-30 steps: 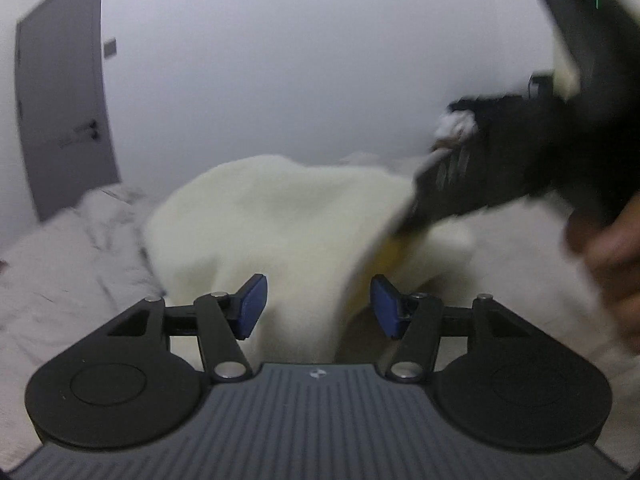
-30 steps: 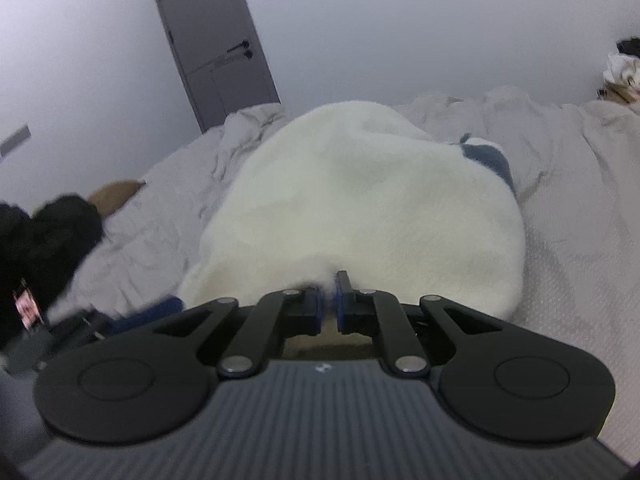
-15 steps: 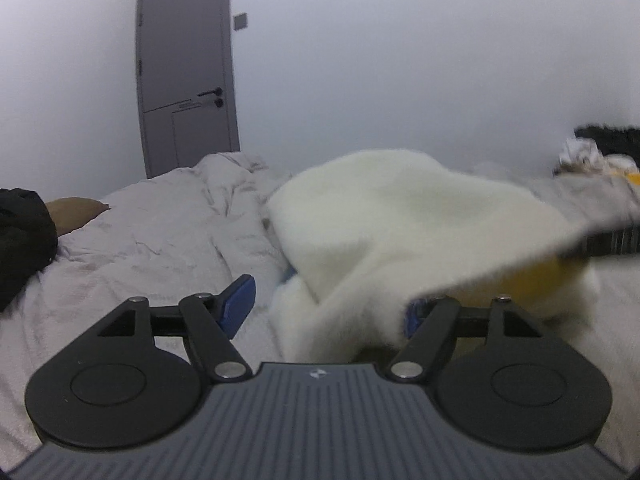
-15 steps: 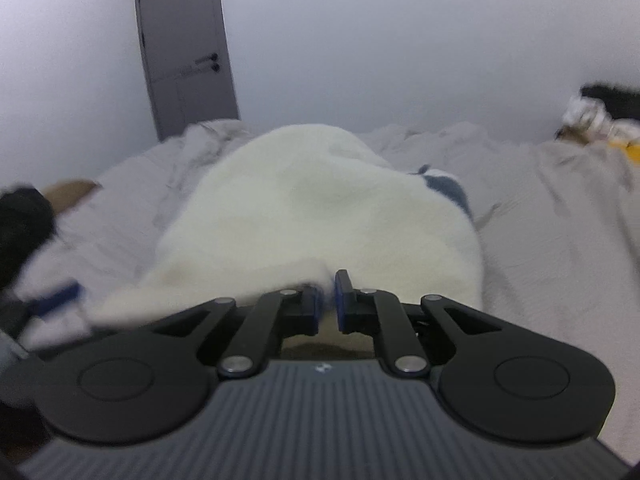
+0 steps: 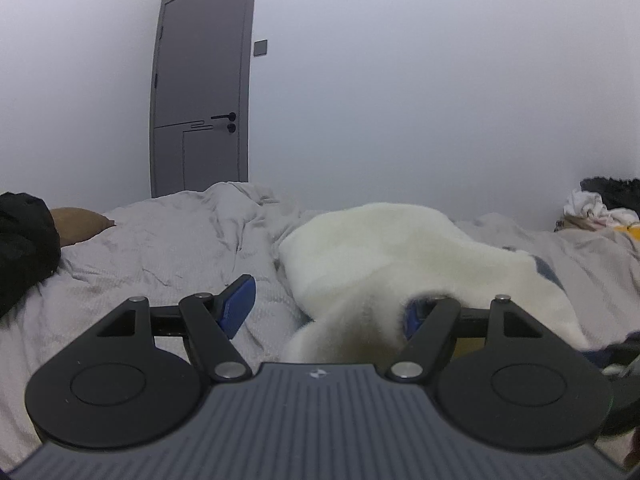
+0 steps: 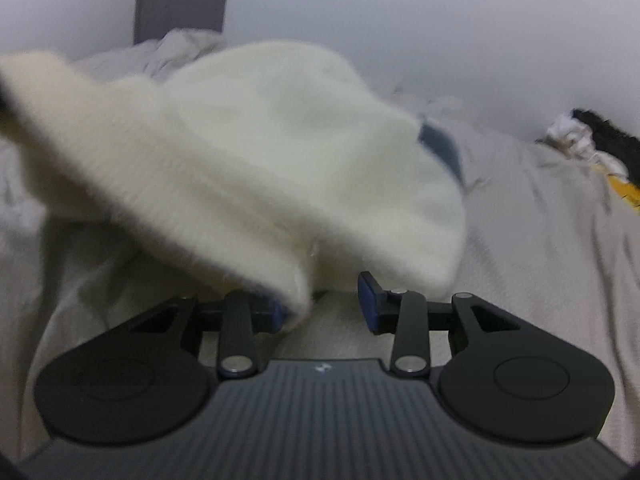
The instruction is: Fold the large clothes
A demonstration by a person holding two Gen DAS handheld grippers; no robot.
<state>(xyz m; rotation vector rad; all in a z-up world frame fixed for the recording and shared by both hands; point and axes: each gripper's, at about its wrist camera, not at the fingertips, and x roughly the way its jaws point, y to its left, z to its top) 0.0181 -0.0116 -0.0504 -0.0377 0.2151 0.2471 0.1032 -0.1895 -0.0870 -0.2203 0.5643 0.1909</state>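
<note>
My right tool (image 6: 324,304) jaws just opened, dropping the white fleece garment (image 6: 280,152); left tool (image 5: 326,308) open, fleece draped between, unpinched. Fold laid, next regrasp.

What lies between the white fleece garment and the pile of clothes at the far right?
Only bare grey bedding lies between fleece garment and pile of clothes, in the right wrist view.

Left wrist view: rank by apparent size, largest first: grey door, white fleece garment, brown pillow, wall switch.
1. White fleece garment, though it lies closest to the camera, which inflates it.
2. Grey door; close to the garment in apparent area, so the top two are unsure.
3. Brown pillow, partly hidden.
4. Wall switch.
</note>
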